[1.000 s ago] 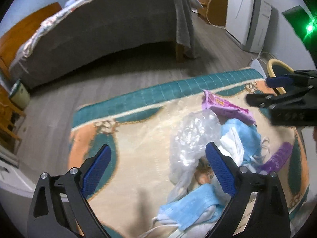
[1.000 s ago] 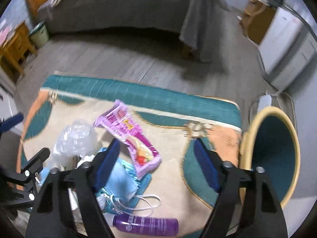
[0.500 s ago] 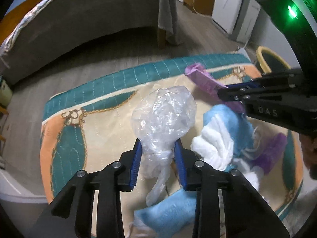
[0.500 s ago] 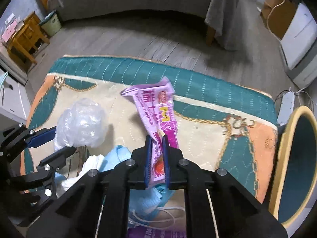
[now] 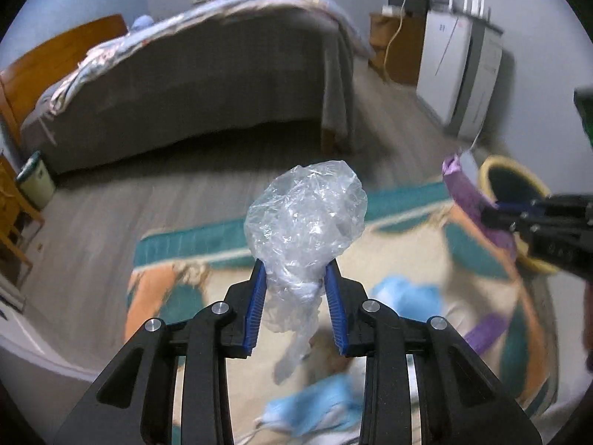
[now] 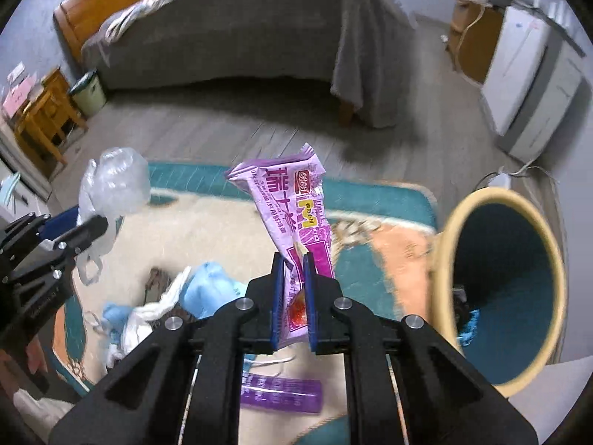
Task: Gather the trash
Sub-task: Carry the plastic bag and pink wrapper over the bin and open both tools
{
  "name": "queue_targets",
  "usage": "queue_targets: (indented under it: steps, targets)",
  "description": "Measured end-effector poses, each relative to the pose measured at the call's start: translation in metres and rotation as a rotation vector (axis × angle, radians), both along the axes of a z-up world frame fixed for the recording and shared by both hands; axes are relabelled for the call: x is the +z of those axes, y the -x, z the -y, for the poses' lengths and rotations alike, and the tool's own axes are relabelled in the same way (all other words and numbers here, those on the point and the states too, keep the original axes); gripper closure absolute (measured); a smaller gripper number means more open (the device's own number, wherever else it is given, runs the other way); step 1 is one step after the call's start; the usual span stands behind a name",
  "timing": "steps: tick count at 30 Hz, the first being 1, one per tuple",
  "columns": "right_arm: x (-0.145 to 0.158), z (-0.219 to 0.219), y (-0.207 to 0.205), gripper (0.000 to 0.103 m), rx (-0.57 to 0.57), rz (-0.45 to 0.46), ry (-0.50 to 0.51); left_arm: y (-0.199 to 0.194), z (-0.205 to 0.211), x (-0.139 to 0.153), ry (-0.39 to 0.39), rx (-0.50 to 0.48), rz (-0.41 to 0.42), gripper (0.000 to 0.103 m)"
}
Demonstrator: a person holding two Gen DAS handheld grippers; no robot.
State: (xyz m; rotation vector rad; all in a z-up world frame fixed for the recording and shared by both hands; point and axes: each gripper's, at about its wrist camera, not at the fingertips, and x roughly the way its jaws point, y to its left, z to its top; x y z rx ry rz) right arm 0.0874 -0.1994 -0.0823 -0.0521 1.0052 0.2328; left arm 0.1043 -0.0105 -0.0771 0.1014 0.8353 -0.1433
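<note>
A: Left gripper [image 5: 295,272]?
B: Closed on the crumpled clear plastic bag [image 5: 305,215], blue pads pinching its twisted neck; bulk of the bag puffed above the fingertips, loose tail dangling below, clear of the rug [image 5: 159,289].

A: Right gripper [image 6: 293,265]?
B: Nearly shut, clamped on the lower part of the purple snack wrapper [image 6: 292,204]; wrapper standing up and leaning left, off the rug.

A: Bin?
B: Yellow-rimmed wastebasket [image 6: 496,200] with teal inside, just off the rug's right edge, mouth tipped toward the right wrist camera; something blue and dark at its bottom, too blurred to name.

A: Left on the rug?
B: Blue face masks [image 6: 211,289] tangled with white tissue [image 6: 163,304] near the middle, purple bottle [image 6: 281,395] lying flat nearest the camera, below the right gripper.

A: Background?
B: Bed [image 6: 237,29] under a grey cover, wooden floor [image 6: 229,133], white appliance [image 6: 530,74] by the wall.
</note>
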Motion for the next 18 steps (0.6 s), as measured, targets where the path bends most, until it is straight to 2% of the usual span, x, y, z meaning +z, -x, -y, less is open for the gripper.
queue_targets:
  steps: [6,10,13,18]
  targets:
    - [0.021,0.039,0.008,0.093,-0.042,0.057,0.036,0.006,0.044,0.024,-0.069,-0.077,0.081,0.070]
    - [0.030,0.074,0.006,0.093,-0.108,0.090,0.005,0.006,0.073,0.034,-0.047,-0.107,0.103,0.070]
    - [0.033,0.099,0.004,0.093,-0.140,0.108,0.024,0.005,0.105,0.040,-0.043,-0.152,0.126,0.070]
    - [0.032,0.150,0.001,0.093,-0.214,0.112,0.017,0.001,0.148,0.039,-0.003,-0.213,0.118,0.070]
